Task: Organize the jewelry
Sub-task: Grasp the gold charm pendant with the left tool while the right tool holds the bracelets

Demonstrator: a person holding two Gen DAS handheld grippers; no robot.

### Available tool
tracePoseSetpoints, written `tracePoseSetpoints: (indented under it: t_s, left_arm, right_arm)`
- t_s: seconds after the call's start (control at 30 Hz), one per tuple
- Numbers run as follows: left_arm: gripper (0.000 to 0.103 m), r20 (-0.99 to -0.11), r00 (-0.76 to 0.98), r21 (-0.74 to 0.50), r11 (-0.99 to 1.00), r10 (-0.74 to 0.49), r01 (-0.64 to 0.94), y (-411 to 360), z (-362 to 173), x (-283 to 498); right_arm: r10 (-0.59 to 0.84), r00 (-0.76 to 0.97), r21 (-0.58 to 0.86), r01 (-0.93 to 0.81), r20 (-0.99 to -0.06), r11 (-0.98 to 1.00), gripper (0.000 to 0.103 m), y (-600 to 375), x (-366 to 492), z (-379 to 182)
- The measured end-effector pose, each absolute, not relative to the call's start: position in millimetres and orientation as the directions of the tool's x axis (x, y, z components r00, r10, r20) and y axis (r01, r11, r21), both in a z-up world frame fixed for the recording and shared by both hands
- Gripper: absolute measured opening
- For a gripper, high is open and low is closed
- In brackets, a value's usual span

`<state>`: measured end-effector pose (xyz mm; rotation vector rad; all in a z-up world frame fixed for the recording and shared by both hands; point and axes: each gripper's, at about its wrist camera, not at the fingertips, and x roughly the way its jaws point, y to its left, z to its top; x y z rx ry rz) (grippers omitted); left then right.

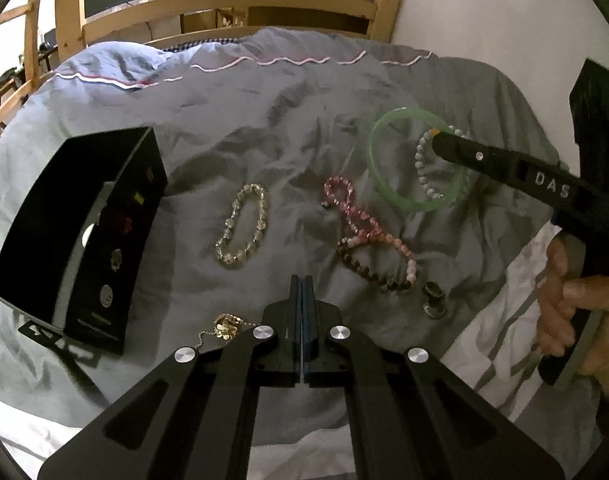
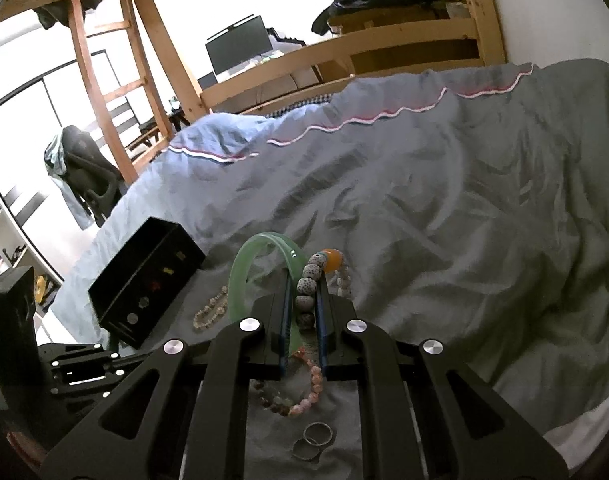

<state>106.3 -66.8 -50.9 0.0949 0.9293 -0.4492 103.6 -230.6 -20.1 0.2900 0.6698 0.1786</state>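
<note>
Jewelry lies on a grey duvet point(image 1: 264, 120). My right gripper point(image 2: 304, 280) is shut on a white speckled bead bracelet point(image 2: 306, 292) with an orange bead, lying inside a green jade bangle point(image 1: 384, 184); the bracelet also shows in the left wrist view point(image 1: 422, 168). My left gripper point(image 1: 302, 280) is shut and empty, above the duvet near a brown-and-pink bead bracelet point(image 1: 378, 274). A clear crystal bracelet point(image 1: 242, 224), a pink bead bracelet point(image 1: 350, 208), a gold chain point(image 1: 224, 328) and silver rings point(image 2: 314, 440) lie around. A black jewelry box point(image 1: 84, 236) stands open at the left.
A wooden bed frame point(image 1: 224, 4) runs along the far side, with a white wall point(image 1: 504, 8) at the right. A monitor point(image 2: 238, 48) and an office chair point(image 2: 88, 168) stand beyond the bed. A striped white sheet point(image 1: 484, 360) lies at the near right.
</note>
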Motion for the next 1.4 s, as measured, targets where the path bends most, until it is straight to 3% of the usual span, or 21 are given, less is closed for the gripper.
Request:
tracePoseSetpoints:
  t_s: [0.33, 0.73, 0.8, 0.87, 0.9, 1.1, 1.13, 1.17, 1.23, 1.4]
  left_arm:
    - [0.000, -0.703, 0.584, -0.128, 0.881, -0.405, 0.456, -59, -11, 86]
    - [0.000, -0.694, 0.594, -0.155, 0.890, -0.407, 0.429, -16, 18, 78]
    - [0.010, -0.724, 0.581, -0.113, 0.895, -0.371, 0.431, -26, 4, 80]
    - [0.049, -0.761, 0.564, -0.059, 0.900, -0.321, 0.433, -41, -18, 85]
    - [0.052, -0.774, 0.563, -0.026, 0.903, -0.290, 0.430, -46, -29, 88]
    - [0.051, -0.840, 0.510, 0.036, 0.920, -0.183, 0.389, -58, -82, 116]
    - [0.041, -0.850, 0.496, 0.029, 0.924, -0.178, 0.381, -56, -88, 119]
    - [0.024, -0.862, 0.476, 0.018, 0.926, -0.177, 0.377, -55, -94, 123]
    - [0.012, -0.871, 0.449, -0.028, 0.933, -0.199, 0.358, -48, -98, 128]
    - [0.011, -0.844, 0.462, -0.113, 0.931, -0.274, 0.346, -35, -77, 128]
  right_arm:
    - [0.274, 0.797, 0.287, -0.133, -0.538, 0.949, 0.012, -216, 90, -3]
    - [0.292, 0.795, 0.251, -0.182, -0.531, 0.951, 0.012, -194, 73, 10]
    - [0.280, 0.795, 0.257, -0.161, -0.538, 0.953, 0.012, -198, 73, 8]
    - [0.271, 0.795, 0.258, -0.149, -0.543, 0.954, 0.012, -201, 74, 6]
    - [0.269, 0.794, 0.261, -0.145, -0.545, 0.954, 0.012, -203, 74, 6]
    - [0.278, 0.789, 0.267, -0.151, -0.547, 0.952, 0.013, -202, 76, 3]
    - [0.281, 0.788, 0.266, -0.154, -0.547, 0.952, 0.013, -202, 76, 3]
    - [0.283, 0.787, 0.265, -0.158, -0.548, 0.951, 0.013, -201, 76, 3]
    - [0.286, 0.786, 0.262, -0.163, -0.548, 0.951, 0.013, -200, 77, 3]
    - [0.291, 0.793, 0.272, -0.164, -0.535, 0.948, 0.013, -203, 74, 5]
